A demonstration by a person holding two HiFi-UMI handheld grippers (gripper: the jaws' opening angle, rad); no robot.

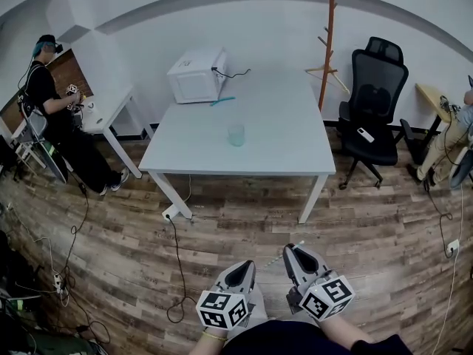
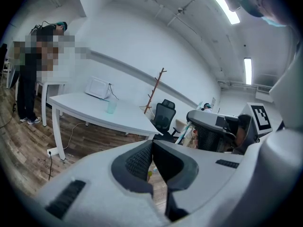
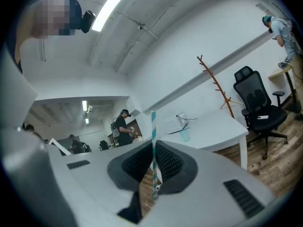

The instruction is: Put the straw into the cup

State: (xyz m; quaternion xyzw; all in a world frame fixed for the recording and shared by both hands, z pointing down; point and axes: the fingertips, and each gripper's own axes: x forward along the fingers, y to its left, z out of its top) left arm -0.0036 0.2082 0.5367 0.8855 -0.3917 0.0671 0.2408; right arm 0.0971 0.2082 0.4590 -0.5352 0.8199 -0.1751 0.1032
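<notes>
Your right gripper point(image 3: 152, 143) has its jaws closed on a teal and white striped straw point(image 3: 153, 124), which stands upright between the pads and rises above them. Your left gripper point(image 2: 152, 148) has its jaws together, with nothing between them. In the head view both grippers are side by side over the wooden floor point(image 1: 222, 235), well apart from the white table point(image 1: 288, 157). The cup point(image 1: 236, 134), pale green and see-through, stands upright near the middle of this table. A white box-shaped appliance point(image 1: 196, 76) is at its far left corner, and a black office chair point(image 1: 373, 98) stands beside the table's right.
</notes>
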